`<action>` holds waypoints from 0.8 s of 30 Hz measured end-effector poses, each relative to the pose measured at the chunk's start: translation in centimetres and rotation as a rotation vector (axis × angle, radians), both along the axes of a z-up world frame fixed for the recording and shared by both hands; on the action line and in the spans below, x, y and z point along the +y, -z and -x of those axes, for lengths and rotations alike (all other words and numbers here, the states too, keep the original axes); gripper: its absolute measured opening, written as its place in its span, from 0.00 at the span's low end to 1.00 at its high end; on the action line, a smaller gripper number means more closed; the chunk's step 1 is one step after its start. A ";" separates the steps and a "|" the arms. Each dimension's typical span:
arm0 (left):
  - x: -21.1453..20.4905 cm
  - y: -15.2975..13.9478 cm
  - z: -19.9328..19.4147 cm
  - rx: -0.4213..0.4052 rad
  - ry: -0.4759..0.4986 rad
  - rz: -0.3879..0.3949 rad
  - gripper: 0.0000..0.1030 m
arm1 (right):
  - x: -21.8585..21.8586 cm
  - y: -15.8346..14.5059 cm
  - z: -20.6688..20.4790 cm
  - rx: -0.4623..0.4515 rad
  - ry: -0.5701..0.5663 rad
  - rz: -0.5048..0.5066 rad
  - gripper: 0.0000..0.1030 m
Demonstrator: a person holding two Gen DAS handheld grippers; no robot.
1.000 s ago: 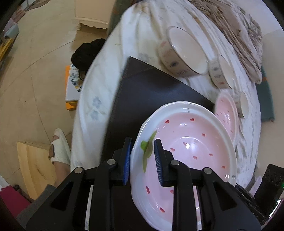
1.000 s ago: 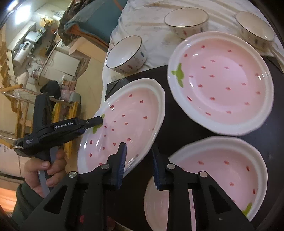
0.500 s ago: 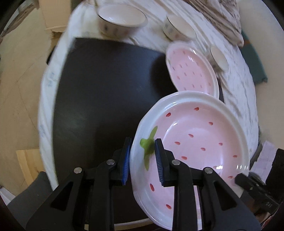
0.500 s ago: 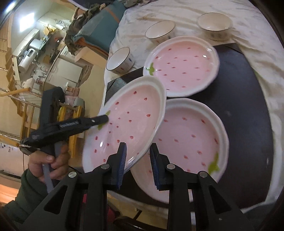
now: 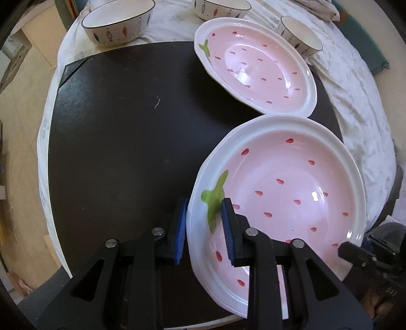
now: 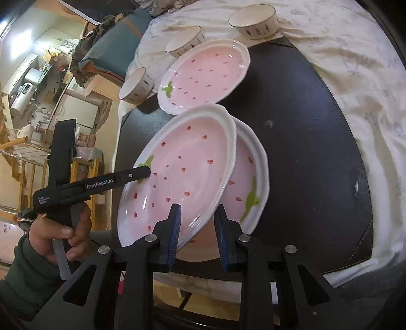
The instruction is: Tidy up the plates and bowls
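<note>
A pink strawberry plate [image 5: 279, 187] is held tilted by both grippers. My left gripper [image 5: 204, 223] is shut on its rim at the green leaf mark. My right gripper [image 6: 196, 223] is shut on the opposite rim; the same plate [image 6: 182, 172] shows in the right wrist view, just above a second strawberry plate [image 6: 250, 177] lying on the black mat [image 6: 304, 142]. A third strawberry plate [image 5: 256, 66] lies farther back. Three white fish-pattern bowls [image 5: 116, 22] [image 5: 220, 7] [image 5: 300, 38] stand on the cloth beyond the mat.
The black mat [image 5: 121, 142] covers a round table with a white patterned cloth [image 6: 355, 63]. A teal cushion [image 6: 111, 48] and household clutter lie beyond the table's far side. The person's hand [image 6: 61, 228] holds the left gripper at the table's edge.
The held plate has moved over the mat and now hangs above the second plate, nearly level with it. Both grippers stay shut on its rim.
</note>
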State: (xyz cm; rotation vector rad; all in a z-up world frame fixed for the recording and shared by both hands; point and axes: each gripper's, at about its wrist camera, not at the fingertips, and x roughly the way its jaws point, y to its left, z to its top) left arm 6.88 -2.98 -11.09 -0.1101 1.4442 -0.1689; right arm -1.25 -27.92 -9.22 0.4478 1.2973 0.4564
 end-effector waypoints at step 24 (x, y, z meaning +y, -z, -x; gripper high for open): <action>-2.8 0.0 0.4 -0.075 0.089 -0.144 0.21 | 1.5 1.5 -0.1 0.033 -0.018 0.298 0.26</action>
